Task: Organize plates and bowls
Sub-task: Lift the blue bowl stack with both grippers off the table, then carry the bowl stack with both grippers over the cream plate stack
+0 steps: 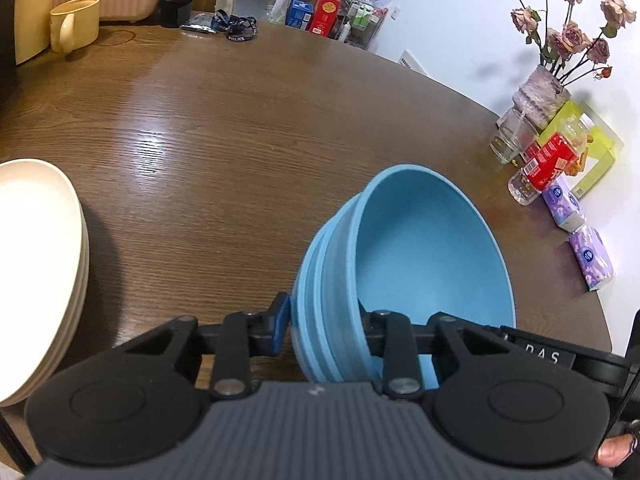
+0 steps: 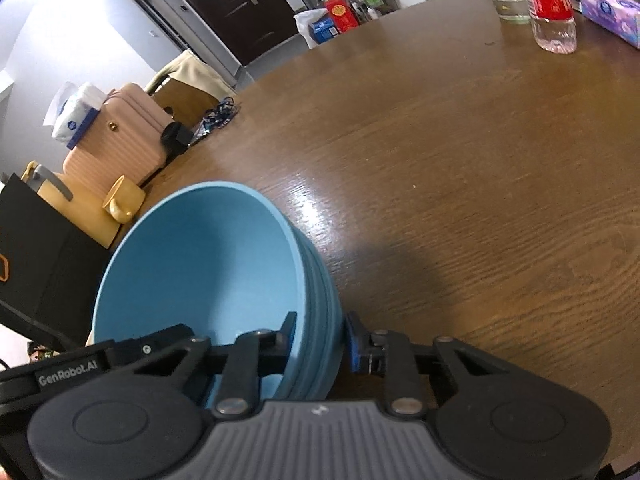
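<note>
1. Done: blue bowls [image 1: 400, 256] sit nested on the bench [image 1: 224, 128]; cream plates [image 1: 36, 264] are stacked beside the left tool [image 1: 324, 332]
2. Left tool and right tool [image 2: 320, 340] each clamp opposite rims of the bowl stack
3. Left: placing the bowl stack

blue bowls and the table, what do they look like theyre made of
Blue bowls: probably matte plastic or melamine; even colour, soft sheen, no glassy glare. Could be matte-glazed ceramic.
Table: wood or wood-look veneer with a semi-gloss finish; visible brown grain and a bright streaked reflection.

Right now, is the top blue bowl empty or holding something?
Empty: both wrist views show the top blue bowl's bare interior, nested in the bowl stack with nothing inside.
</note>
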A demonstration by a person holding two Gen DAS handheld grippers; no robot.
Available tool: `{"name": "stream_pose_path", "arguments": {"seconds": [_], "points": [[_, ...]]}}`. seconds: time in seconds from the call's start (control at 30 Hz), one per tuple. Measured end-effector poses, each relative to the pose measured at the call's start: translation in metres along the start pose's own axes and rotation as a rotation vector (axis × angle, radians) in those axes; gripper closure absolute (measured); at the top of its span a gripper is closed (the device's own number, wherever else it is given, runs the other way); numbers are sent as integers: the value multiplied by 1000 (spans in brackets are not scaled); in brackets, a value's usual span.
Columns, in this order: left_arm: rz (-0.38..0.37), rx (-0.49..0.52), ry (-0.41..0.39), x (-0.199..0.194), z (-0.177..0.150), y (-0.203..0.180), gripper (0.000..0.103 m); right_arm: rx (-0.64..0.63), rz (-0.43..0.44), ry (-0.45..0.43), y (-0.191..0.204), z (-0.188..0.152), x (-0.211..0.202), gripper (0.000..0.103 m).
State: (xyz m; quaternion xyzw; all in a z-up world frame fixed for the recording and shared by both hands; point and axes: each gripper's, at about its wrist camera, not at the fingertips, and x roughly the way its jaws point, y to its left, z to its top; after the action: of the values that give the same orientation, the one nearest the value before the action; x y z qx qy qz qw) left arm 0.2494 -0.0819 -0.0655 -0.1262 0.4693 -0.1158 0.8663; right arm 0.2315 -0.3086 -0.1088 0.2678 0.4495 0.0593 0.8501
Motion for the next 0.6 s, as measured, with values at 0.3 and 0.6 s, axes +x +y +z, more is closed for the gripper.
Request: {"name": "stream_pose_path", "arguments": {"seconds": [0.3, 0.6], "points": [[12, -4, -14, -11, -2, 1, 74, -23, -9, -8, 10, -1, -10, 80], [29, -26, -35, -30, -4, 9, 74, -50, 0, -5, 30, -3, -18, 80]]}}
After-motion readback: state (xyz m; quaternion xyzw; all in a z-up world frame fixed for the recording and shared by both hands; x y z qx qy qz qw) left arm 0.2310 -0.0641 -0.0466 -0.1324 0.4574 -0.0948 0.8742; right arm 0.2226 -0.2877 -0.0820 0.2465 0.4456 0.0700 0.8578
